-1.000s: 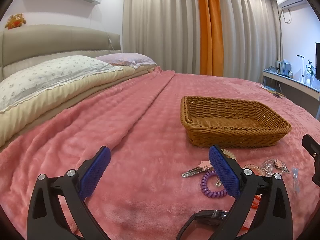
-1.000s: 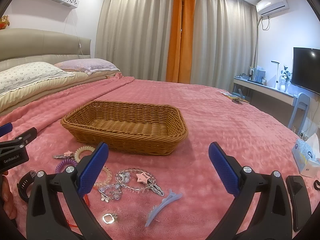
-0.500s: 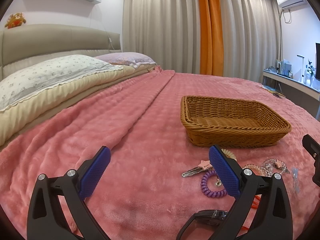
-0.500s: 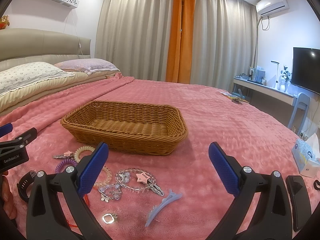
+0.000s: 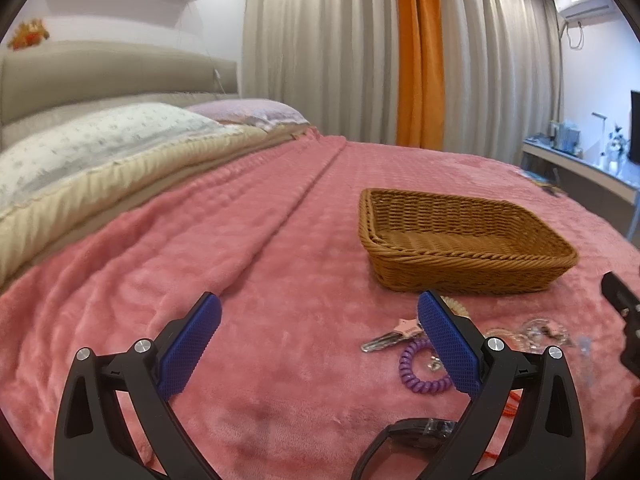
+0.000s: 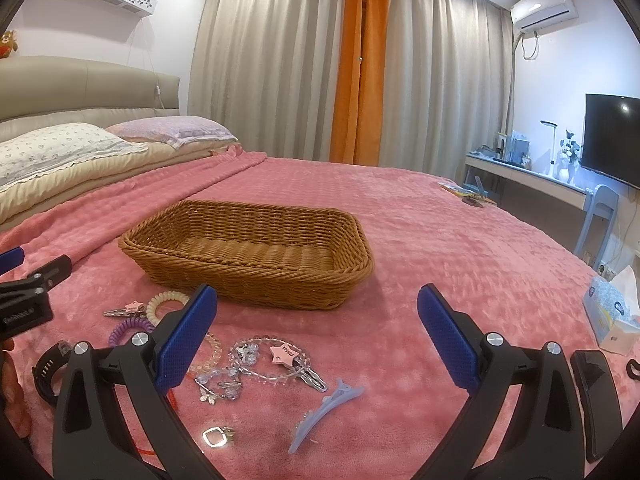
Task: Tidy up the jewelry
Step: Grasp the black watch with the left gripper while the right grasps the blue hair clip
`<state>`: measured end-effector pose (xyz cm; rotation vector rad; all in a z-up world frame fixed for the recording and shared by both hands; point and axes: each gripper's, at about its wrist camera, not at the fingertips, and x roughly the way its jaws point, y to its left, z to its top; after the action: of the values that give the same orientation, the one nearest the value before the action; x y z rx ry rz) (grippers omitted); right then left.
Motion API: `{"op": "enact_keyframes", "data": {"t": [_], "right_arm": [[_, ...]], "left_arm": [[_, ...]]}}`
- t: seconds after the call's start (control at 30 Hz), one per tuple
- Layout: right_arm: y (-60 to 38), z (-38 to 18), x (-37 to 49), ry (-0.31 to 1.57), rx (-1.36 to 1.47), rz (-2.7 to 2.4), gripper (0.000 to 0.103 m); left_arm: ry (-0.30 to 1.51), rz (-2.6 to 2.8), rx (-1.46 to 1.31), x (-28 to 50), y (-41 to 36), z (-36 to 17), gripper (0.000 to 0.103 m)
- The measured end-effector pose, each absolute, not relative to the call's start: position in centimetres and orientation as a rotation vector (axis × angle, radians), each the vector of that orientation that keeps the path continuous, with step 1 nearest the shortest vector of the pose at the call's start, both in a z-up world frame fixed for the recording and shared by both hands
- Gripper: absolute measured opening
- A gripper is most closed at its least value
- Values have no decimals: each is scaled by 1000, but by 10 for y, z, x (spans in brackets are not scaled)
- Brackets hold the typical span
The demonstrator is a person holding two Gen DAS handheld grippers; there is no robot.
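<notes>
Both the left hand-held gripper (image 5: 318, 308) and right hand-held gripper (image 6: 316, 300) stood wide open, holding nothing, above the pink bed (image 6: 440, 240). Jewelry (image 6: 256, 360) lay scattered just near of the wicker basket (image 6: 248, 276).

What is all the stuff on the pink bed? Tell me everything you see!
wicker basket: 1, brown, middle of pink blanket, nothing inside
coil hair ties: 2, purple and cream, left of the pile
star hair clips: 2, pink
clear bead bracelets: several, tangled, before the basket
long hair clip: 1, pale blue
square ring: 1, silver
watch: 1, black, far left
tissue box: 1, right edge
left hand-held gripper: open
right hand-held gripper: open
</notes>
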<state>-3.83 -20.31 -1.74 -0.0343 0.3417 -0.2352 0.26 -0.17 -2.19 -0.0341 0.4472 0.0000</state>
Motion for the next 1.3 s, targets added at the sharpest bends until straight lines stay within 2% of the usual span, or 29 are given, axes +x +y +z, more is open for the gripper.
{"op": "enact_keyframes", "data": {"t": [0.17,0.33,0.37,0.47,0.6,0.67,0.73,0.77,0.83,0.9,1.13,1.3], "right_arm": [[-207,-17,-39,349,-19,-245,95],[-214,-14,-36,425,-9,-249,95],[-216,-13,-36,446,-4,-244,93],[-228,-10,-37,505,29,-219,80],[-244,-8,-47,557,86,-195,66],[-249,-12,-54,585,106,-195,61],[-252,-23,-59,640,134,-165,55],[-251,-28,-58,668,150,-155,55],[-249,-38,-57,714,172,-136,47],[-244,-47,-54,755,182,-122,43],[-236,-57,-36,821,223,-136,41],[-240,-65,-18,872,263,-187,41]], "left_arm": [[540,-169,-154,3,24,-14,95],[614,-234,-35,-18,17,-8,95],[621,-245,-25,-23,17,-9,95],[665,-281,-36,-31,21,-11,94],[713,-301,-48,-31,26,-14,87],[726,-305,-47,-29,27,-16,81],[754,-327,-45,-26,24,-21,66],[766,-336,-43,-26,22,-24,63],[798,-352,-28,-22,17,-31,59],[820,-377,-15,-21,14,-37,55],[876,-428,-60,-12,15,-54,55],[914,-427,-85,-5,14,-64,50]]}}
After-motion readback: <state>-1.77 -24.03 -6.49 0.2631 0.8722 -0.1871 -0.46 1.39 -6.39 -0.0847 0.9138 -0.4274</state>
